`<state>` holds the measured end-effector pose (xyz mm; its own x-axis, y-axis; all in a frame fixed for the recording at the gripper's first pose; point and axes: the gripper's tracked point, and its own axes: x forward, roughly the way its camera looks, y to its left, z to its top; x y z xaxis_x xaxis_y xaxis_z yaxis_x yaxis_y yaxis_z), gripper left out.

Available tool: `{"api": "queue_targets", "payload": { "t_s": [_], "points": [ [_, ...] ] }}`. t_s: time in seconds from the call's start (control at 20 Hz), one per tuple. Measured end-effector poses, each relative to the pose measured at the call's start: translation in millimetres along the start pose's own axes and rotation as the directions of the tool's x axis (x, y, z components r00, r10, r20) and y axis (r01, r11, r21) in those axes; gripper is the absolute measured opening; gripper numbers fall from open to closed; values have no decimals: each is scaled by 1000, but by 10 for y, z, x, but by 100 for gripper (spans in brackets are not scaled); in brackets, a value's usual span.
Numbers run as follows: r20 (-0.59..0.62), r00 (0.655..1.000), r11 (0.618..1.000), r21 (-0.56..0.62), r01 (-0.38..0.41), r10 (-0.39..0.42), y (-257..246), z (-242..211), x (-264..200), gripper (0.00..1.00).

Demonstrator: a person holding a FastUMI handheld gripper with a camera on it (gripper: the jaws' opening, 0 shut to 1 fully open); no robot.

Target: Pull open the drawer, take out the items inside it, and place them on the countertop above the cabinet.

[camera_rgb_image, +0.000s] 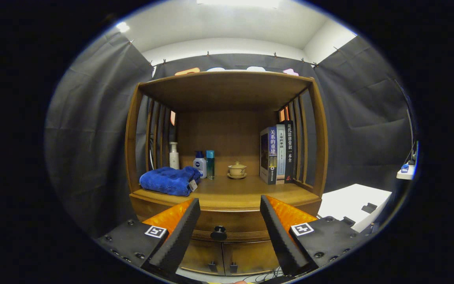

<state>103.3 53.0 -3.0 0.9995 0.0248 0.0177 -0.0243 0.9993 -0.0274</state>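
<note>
The gripper is spread wide with nothing between its fingers, which frame the round dark knob of the drawer — that drawer is shut, just ahead of the tips. Below it sit two small cabinet doors with dark pulls. Above the drawer front lies the wooden countertop, partly taken up: a folded blue towel lies at its left front, and behind it stand a white pump bottle, a blue-capped bottle and a slim teal bottle. A small lidded cup on a saucer sits mid-shelf toward the back — a row of upright books stands at the right. Off to the right, beside the cabinet, is a white table.
</note>
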Motion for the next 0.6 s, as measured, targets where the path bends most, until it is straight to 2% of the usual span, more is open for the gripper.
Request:
{"api": "queue_targets", "payload": {
  "t_s": [0.3,0.6],
  "points": [
    [-25,1000,999,-32,-17,17,70,-411,399,99],
    [-127,992,999,-35,-4,0,75,-1070,635,99]
  ]
}}
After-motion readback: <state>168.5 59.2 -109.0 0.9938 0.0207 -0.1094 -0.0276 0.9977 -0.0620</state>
